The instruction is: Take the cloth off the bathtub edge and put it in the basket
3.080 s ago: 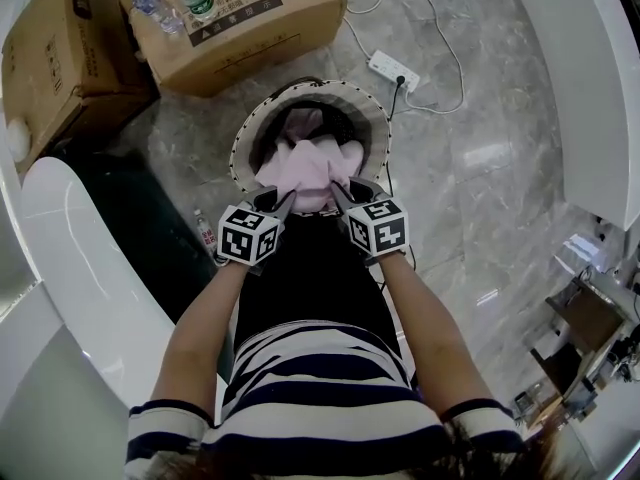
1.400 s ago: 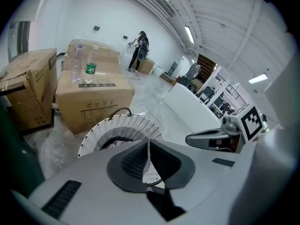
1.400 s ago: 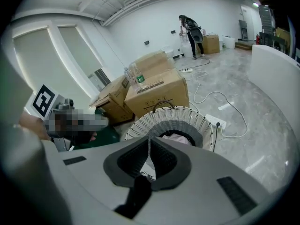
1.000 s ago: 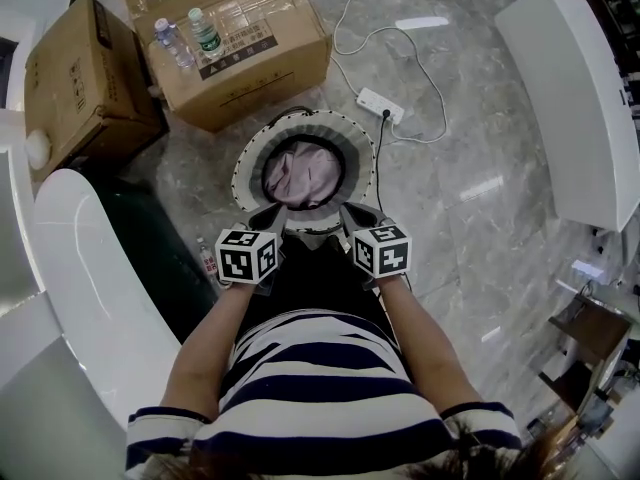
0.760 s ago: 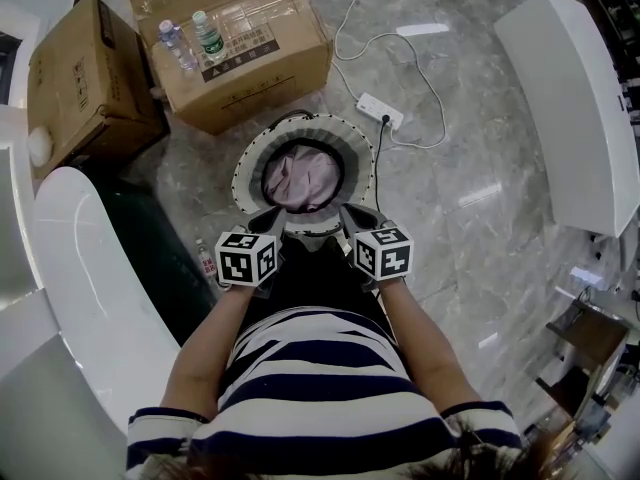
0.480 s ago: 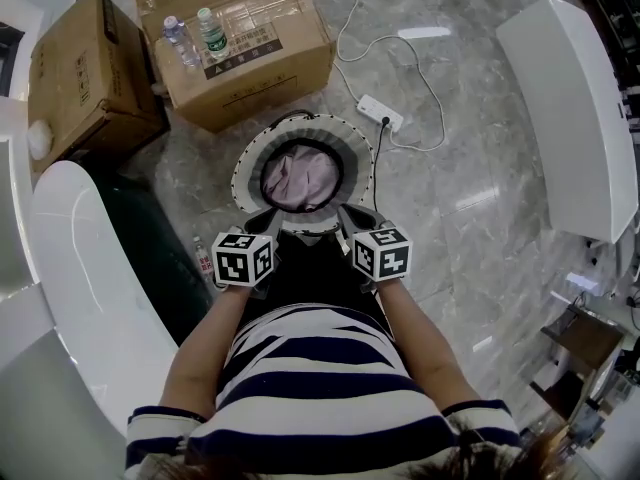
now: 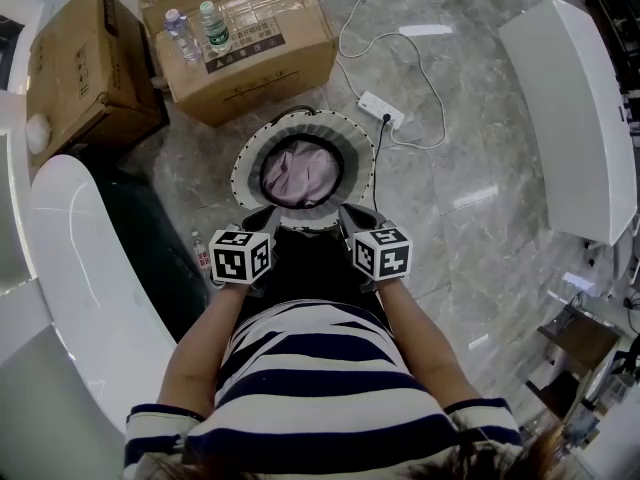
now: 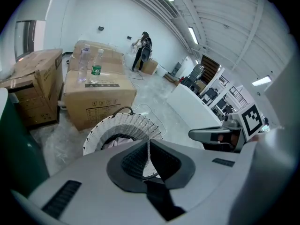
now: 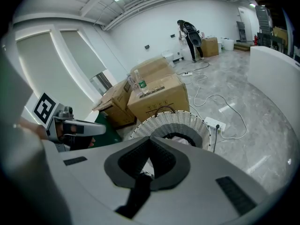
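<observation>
Low in the head view, the left gripper [image 7: 258, 218] and the right gripper [image 7: 352, 216] are held side by side just short of the basket [image 7: 352, 136]. Each has its jaws pressed together with nothing pinched between them, as both gripper views confirm. The pink cloth [image 7: 302, 171] is seen bunched inside the basket at the centre of the frame, well apart from the white bathtub [image 7: 70, 258] along the left edge, so the task is judged all but done.

Little is left to go wrong. Even so, the basket's near rim lies just beyond both sets of fingertips, and the light wicker basket could be tipped or shoved if the grippers were pushed forward rather than drawn back. A small bottle [image 7: 200, 252] is seen on the floor beside the left gripper and could be knocked by a sideways swing. Just right of the basket, a cable and power strip [image 7: 385, 110] could be snagged if the basket were dragged. Beyond, at the top of the frame, cardboard boxes [image 7: 250, 48] are set well clear of the work.
</observation>
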